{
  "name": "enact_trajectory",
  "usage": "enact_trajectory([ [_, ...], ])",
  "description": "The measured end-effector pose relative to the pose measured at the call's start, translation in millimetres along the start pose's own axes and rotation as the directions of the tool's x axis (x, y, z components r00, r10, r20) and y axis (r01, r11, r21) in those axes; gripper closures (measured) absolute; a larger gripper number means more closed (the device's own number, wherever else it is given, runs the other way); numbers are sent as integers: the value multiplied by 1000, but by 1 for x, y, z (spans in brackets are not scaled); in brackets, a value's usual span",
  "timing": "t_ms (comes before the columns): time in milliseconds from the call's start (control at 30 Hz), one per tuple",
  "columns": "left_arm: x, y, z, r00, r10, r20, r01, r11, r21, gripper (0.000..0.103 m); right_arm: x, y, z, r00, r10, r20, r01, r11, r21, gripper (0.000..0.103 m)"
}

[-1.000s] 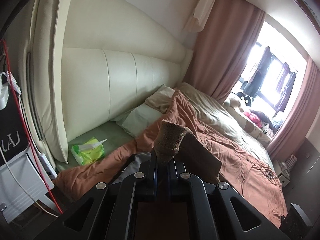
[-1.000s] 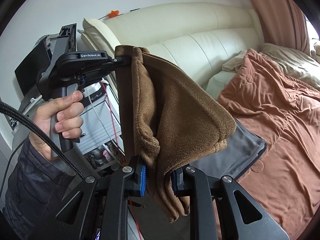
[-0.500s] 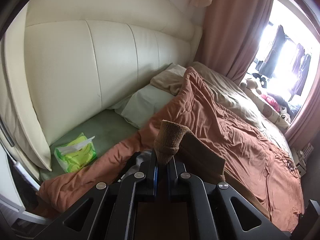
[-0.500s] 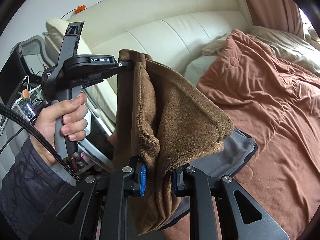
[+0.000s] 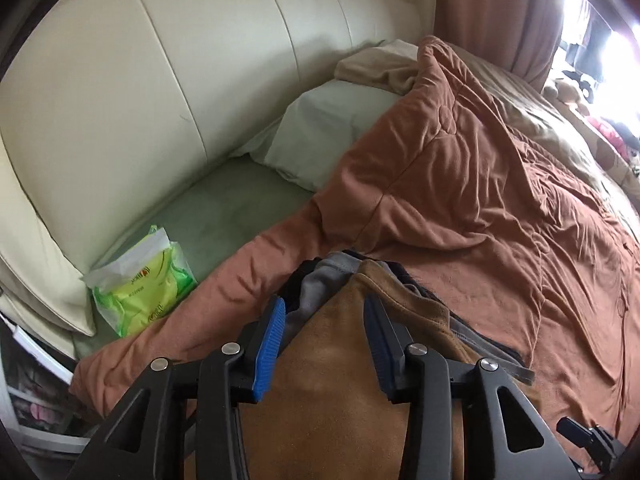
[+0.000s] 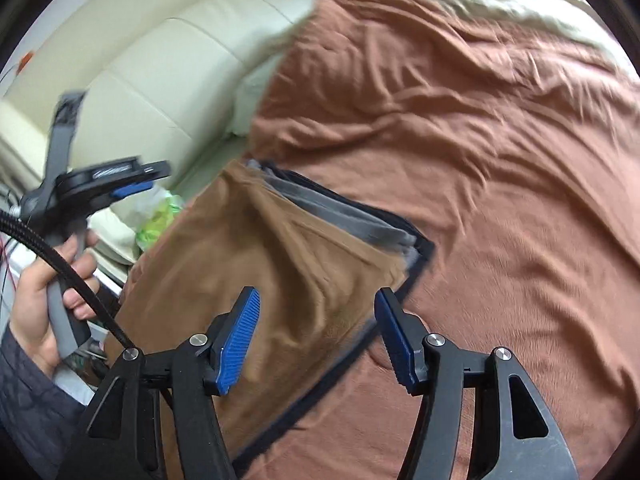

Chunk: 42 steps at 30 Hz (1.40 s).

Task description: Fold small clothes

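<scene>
You've just let go: both grippers, left (image 5: 324, 322) & right (image 6: 318, 330), now spread wide, nothing held. Folded brown fleece garment (image 6: 272, 248), airborne 0.5 s ago, now lies atop grey folded clothes pile (image 6: 340, 216) on rust-orange quilt (image 6: 500, 140). Fold prob. done; grab next item.

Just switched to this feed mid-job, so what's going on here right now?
A person is folding small clothes on a bed with two handheld grippers. The brown fleece garment now lies on the pile of grey and dark clothes on the rust-coloured duvet. The left gripper and the right gripper are both open, with nothing clamped. The right-wrist view is blurred with motion. A green tissue pack sits by the headboard.
</scene>
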State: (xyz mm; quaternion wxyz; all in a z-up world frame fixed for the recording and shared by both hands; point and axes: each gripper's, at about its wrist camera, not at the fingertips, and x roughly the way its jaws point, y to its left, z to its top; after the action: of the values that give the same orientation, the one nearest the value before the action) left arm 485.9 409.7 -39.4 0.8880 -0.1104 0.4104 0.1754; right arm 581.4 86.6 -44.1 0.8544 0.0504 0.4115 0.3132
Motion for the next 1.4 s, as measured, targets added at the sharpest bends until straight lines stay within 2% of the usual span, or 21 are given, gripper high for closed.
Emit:
enact_trajectory([
  [100,-3,10,-13,1000,-25,-14,25,999,-21,54,0,-17,-8,1000,16,-14,-15,999,43,45],
  [167,-8,14,-23,999,-38,-29,37,998,-42,54,-3,-22,-14,1000,23,-18,-22,998,56,45],
  [367,-38,16,-61,992,-119,-40,115,989,-88,54,-21,-10,-26,999,45,-24,-44,999,29,45],
  [600,-89,-3,-113,982,-185,-36,182,981,-68,54,-60,24,-41,998,53,-18,-54,996,-71,45],
  [767,-120,-19,-145,976,-215,-21,213,974,-72,54,-94,22,-40,998,62,-14,-63,995,-80,45],
  [800,-129,-21,-152,975,-224,-15,222,972,-78,54,-107,13,-42,998,61,-7,-62,995,-83,43],
  [833,-136,-23,-157,973,-230,1,229,970,-87,54,-122,8,-47,998,58,3,-58,994,-89,36],
  [933,-156,-31,-174,974,-224,48,227,968,-105,42,-165,9,-69,999,20,33,-16,992,-124,28],
  [1033,-172,-42,-190,963,-260,63,266,955,-128,33,-194,9,-82,998,-23,64,32,989,-146,20],
  [1100,-187,-50,-199,958,-272,93,283,951,-128,13,-215,10,-88,994,-56,97,71,985,-158,12],
  [1167,-205,-58,-209,955,-260,140,277,954,-118,0,-239,13,-98,991,-68,119,88,981,-172,2],
  [1400,-253,-87,-240,947,-262,187,277,959,-60,0,-309,4,-135,969,-112,219,148,977,-155,0],
])
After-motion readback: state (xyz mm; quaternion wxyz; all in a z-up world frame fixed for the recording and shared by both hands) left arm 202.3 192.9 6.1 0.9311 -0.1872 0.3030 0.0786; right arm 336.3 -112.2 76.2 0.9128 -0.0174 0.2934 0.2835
